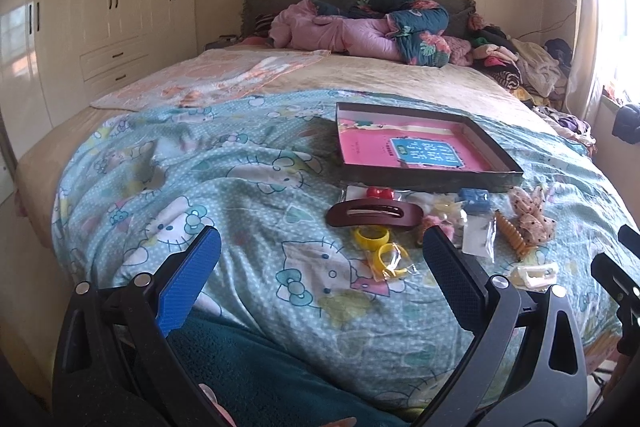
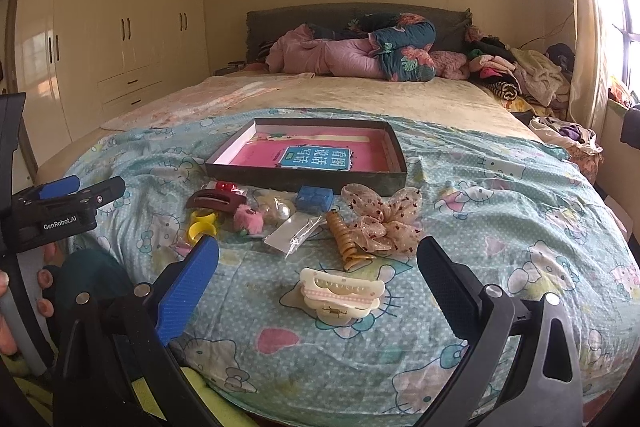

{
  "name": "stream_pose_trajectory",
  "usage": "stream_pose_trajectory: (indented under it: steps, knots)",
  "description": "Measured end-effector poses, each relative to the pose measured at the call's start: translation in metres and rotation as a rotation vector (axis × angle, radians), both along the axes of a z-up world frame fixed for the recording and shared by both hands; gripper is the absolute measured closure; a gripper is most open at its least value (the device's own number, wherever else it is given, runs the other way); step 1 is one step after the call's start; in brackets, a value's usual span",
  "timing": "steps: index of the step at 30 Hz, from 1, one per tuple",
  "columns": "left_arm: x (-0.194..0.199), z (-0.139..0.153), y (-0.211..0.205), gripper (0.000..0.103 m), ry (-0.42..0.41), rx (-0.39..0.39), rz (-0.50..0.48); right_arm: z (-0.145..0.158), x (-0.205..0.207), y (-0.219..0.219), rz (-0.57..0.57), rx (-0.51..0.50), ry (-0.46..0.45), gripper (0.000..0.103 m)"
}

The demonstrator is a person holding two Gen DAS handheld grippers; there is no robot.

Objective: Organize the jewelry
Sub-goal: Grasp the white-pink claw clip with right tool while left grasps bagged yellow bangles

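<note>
A shallow dark box (image 2: 308, 178) (image 1: 500, 151) with a pink lining lies on the cartoon-cat bedspread. In front of it are scattered hair accessories: a brown oval clip (image 1: 374, 214) (image 2: 214, 202), yellow rings (image 1: 373, 239) (image 2: 202, 223), a blue block (image 2: 315, 199) (image 1: 475, 200), a pink pompom (image 2: 249, 219), pearls (image 2: 276, 211), a clear packet (image 2: 294, 233), a golden spiral clip (image 2: 347, 239) (image 1: 512, 237), a dotted bow (image 2: 384, 219) (image 1: 532, 215) and a cream claw clip (image 2: 342, 297) (image 1: 534, 275). My left gripper (image 1: 322, 271) is open above the bedspread. My right gripper (image 2: 318, 285) is open, low around the cream claw clip.
Rolled quilts (image 2: 360, 51) and piled clothes (image 2: 520, 75) fill the head of the bed. White wardrobes (image 2: 100, 39) stand at left, a bright window (image 2: 624, 27) at right. A hand (image 2: 44, 291) holds the left gripper's handle. A teal sleeve (image 1: 248, 367) lies under the left gripper.
</note>
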State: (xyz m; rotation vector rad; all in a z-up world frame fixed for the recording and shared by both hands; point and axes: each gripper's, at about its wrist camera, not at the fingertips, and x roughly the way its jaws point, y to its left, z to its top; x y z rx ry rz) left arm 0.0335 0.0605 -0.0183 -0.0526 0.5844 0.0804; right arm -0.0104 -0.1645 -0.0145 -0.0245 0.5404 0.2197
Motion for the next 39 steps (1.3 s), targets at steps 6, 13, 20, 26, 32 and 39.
stream_pose_trajectory:
  steps: [6, 13, 20, 26, 32, 39]
  knots:
    - [0.022, -0.014, 0.002, 0.010, 0.045, -0.033, -0.022, -0.018, 0.018, -0.001, -0.012, -0.010, 0.050, 0.006]
    - [0.057, -0.032, -0.008, 0.010, 0.109, -0.045, -0.087, -0.046, 0.036, -0.009, -0.032, -0.014, 0.120, 0.006]
    - [0.085, -0.061, -0.018, 0.010, 0.254, -0.066, -0.143, -0.067, 0.052, -0.012, -0.035, -0.010, 0.182, 0.006]
    - [0.105, -0.078, -0.020, 0.010, 0.330, -0.110, -0.151, -0.077, 0.062, -0.014, -0.046, -0.004, 0.207, 0.006]
    - [0.117, -0.087, -0.029, 0.012, 0.356, -0.090, -0.139, -0.087, 0.070, -0.013, -0.059, -0.009, 0.241, 0.006]
    - [0.119, -0.090, -0.032, 0.052, 0.358, -0.101, -0.166, -0.092, 0.075, -0.017, -0.059, 0.010, 0.261, 0.018]
